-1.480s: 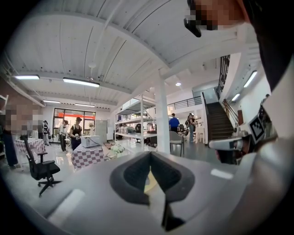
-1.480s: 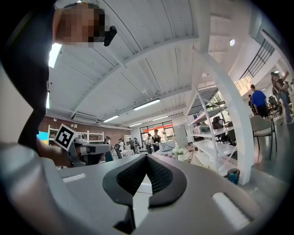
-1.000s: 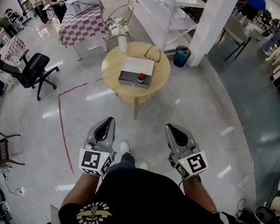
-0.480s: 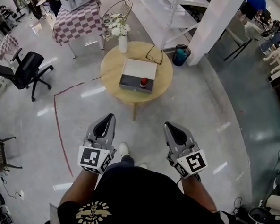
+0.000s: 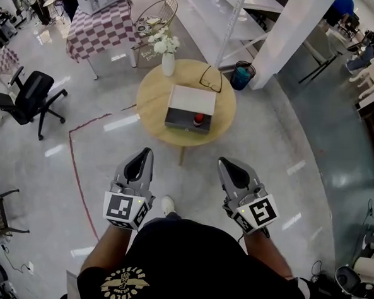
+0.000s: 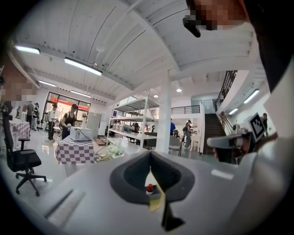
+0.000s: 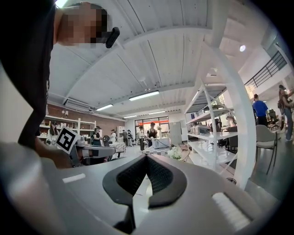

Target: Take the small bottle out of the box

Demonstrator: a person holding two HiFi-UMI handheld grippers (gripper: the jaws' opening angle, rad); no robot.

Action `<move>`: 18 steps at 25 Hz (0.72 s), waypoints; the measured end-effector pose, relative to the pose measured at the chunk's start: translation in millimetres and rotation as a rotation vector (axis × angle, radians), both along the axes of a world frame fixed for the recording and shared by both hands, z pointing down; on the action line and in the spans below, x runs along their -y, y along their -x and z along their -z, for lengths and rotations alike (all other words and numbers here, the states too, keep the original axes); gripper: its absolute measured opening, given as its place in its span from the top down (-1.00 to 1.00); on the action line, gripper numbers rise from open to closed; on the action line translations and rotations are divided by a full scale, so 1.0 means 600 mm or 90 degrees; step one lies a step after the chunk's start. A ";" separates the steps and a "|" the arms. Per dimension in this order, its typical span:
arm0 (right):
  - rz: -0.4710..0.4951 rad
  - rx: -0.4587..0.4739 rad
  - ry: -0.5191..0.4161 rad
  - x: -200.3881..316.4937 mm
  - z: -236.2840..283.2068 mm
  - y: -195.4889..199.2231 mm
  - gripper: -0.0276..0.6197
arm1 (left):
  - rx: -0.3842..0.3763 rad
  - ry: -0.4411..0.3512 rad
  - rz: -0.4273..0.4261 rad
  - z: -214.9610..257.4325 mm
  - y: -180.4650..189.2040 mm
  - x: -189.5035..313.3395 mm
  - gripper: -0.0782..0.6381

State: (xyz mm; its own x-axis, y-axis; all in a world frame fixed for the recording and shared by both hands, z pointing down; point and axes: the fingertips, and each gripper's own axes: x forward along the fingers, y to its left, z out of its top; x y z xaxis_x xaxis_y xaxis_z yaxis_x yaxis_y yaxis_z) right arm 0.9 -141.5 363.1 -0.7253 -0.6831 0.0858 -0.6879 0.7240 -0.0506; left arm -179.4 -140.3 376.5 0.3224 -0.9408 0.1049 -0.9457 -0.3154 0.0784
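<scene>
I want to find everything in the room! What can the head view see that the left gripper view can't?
Only the head view: the glasses on the round table and the teal bin on the floor. Only the left gripper view: the ceiling lights and the staircase. Both: the red-capped small bottle in its box, the checkered table and the black chair.

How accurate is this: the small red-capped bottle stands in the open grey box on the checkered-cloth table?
The table is wrong. The open grey box, with the small red-capped bottle standing in it, sits on the round wooden table. The head view shows it.
</scene>
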 end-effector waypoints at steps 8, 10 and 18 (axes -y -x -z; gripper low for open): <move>-0.040 -0.007 -0.030 0.050 0.044 0.055 0.89 | -0.002 -0.028 -0.035 0.029 0.056 0.062 0.78; -0.042 -0.012 -0.040 0.053 0.058 0.061 0.89 | 0.006 -0.039 -0.045 0.048 0.055 0.074 0.78; -0.070 -0.038 -0.050 0.107 0.023 0.056 0.89 | 0.005 -0.017 -0.062 -0.002 0.050 0.136 0.78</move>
State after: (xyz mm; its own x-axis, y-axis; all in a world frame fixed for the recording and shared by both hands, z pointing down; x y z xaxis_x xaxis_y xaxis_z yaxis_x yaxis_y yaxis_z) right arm -32.7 -205.5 349.3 -0.6408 -0.7645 0.0700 -0.7634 0.6442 0.0462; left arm -209.6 -221.6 377.8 0.4122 -0.9073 0.0833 -0.9109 -0.4082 0.0608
